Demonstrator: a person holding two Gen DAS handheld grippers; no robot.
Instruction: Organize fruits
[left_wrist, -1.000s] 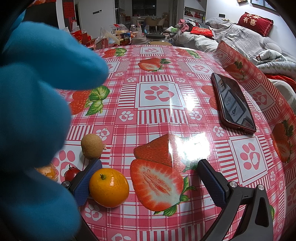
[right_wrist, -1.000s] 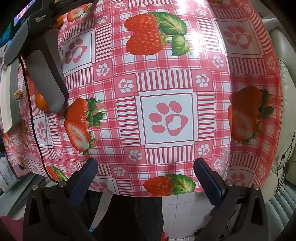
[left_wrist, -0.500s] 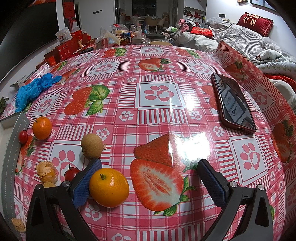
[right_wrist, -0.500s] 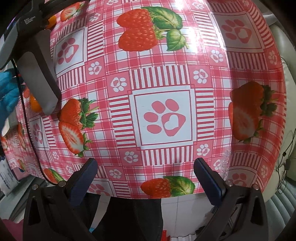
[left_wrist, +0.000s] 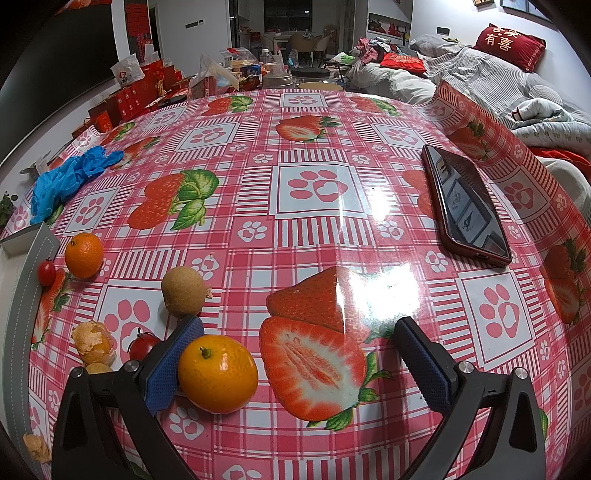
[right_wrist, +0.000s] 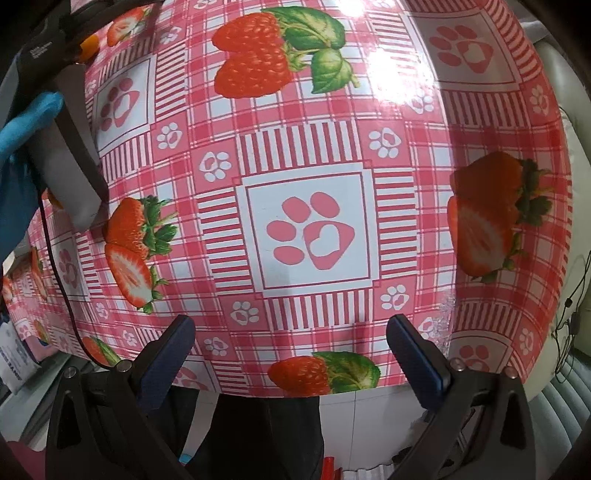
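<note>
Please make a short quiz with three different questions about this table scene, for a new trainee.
1. True or false: the left claw is shut on the large round orange citrus fruit.
2. Which lies nearest the red-cased smartphone? A) the crumpled blue glove B) the glossy pink checked tablecloth's raised fold C) the brown fuzzy kiwi
3. Fill in: the right claw holds ____.

Key: 1 false, it is open and the fruit only sits beside its left finger; 2 B; 3 nothing.
</note>
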